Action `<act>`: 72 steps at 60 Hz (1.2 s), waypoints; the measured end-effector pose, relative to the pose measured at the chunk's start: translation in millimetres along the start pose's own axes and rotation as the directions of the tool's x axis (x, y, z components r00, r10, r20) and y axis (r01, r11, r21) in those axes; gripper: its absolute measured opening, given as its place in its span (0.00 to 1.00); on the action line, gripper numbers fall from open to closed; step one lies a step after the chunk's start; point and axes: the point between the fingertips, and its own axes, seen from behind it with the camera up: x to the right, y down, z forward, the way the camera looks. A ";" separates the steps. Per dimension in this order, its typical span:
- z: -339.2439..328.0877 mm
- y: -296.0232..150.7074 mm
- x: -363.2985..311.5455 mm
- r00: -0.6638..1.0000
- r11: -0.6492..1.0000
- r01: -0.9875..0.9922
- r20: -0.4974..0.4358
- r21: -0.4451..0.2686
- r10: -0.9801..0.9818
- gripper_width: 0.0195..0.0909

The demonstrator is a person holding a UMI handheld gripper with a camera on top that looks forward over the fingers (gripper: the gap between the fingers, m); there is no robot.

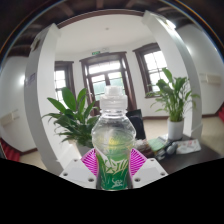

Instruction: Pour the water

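A bright room with dark-framed windows (104,72) fills the background, flanked by two leafy green potted plants, one (72,112) left of the bottle and another in a white pot (176,100) to the right. Below them runs the cluttered bench (190,148), its items too small to name.

Nearest is the clear plastic water bottle with a white cap and green label (113,145). It stands upright between the gripper (111,170) fingers, its long axis vertical and its capped mouth pointing straight up. The jaws appear clamped on its lower body, with the striped pink pads (92,160) pressed against the label on either side, and the bottle seems lifted clear of the bench.

The cap looks still on, so tipping now would likely pour nothing. The bottle is also held low, well under its full upper part; in my judgement it could pivot or slip between the pads once tilted, spilling wide of any cup.
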 end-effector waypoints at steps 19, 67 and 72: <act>14.3 33.0 170.3 0.949 0.978 0.194 -0.239 -0.072 -0.205 0.22; 15.8 165.8 230.7 0.955 0.978 0.143 -0.238 -0.152 -0.177 0.85; -1.3 175.8 229.0 0.955 0.973 0.151 -0.228 -0.174 -0.189 0.92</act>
